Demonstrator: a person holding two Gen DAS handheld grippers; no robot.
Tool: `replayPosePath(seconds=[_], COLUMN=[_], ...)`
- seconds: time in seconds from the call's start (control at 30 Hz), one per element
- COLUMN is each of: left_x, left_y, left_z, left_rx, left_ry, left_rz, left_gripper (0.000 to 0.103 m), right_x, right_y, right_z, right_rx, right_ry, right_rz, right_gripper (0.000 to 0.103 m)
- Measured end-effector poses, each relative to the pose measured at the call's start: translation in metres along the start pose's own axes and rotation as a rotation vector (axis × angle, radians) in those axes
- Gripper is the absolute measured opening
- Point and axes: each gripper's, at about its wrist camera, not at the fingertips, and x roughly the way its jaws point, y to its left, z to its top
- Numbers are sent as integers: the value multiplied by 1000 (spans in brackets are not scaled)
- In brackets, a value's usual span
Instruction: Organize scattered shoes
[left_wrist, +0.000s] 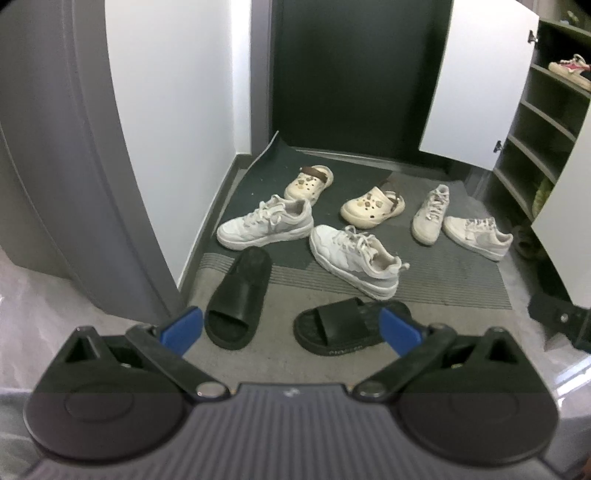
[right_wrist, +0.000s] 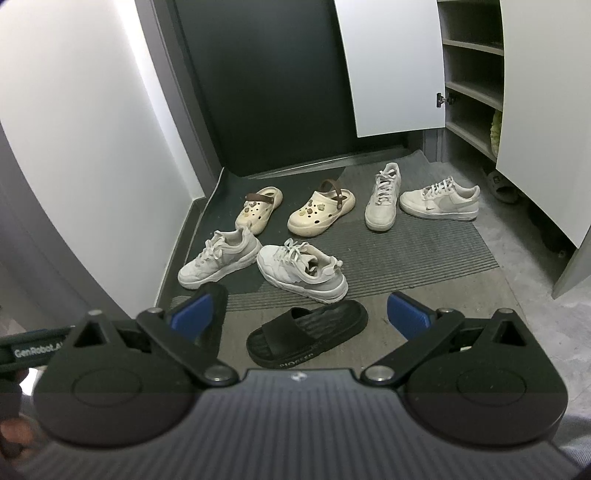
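Several shoes lie scattered on the entry mat. Two black slides lie nearest: one (left_wrist: 238, 299) on the left, one (left_wrist: 343, 326) (right_wrist: 306, 334) to its right. Behind them are two white chunky sneakers (left_wrist: 264, 227) (left_wrist: 356, 260) (right_wrist: 301, 269), two cream clogs (left_wrist: 308, 183) (left_wrist: 373, 206) (right_wrist: 321, 213) and two flat white sneakers (left_wrist: 430, 216) (left_wrist: 478, 232) (right_wrist: 439, 201). My left gripper (left_wrist: 291, 328) is open and empty, above and short of the slides. My right gripper (right_wrist: 299, 314) is open and empty, above the right slide.
An open shoe cabinet (left_wrist: 539, 122) (right_wrist: 469, 85) with grey shelves stands at the right, its white door (left_wrist: 480, 81) swung out. A pink-white shoe (left_wrist: 570, 70) sits on an upper shelf. A dark door (left_wrist: 351, 74) is behind, a white wall (left_wrist: 177, 110) on the left.
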Motion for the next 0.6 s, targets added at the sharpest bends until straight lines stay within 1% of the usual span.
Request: replayPosePath(seconds=[0.03,0.17,0.47,0.6], left_x=[4,19,10,10], left_y=[5,27,14,14], left_z=[4,14,5,3], left_rx=[-8,-43,-25,-25], left_ry=[24,73,54,51], left_rz=[-11,-64,-57,-56], left_gripper=[103,103,103,103], right_x=[1,3,0,-2], right_y=[0,-1,-2,2], right_z=[-1,-5,-1,2], right_rx=[3,13,24,13], right_ry=[-1,-4,-8,-8], right_rz=[2,10,21,26], right_gripper=[103,103,103,103])
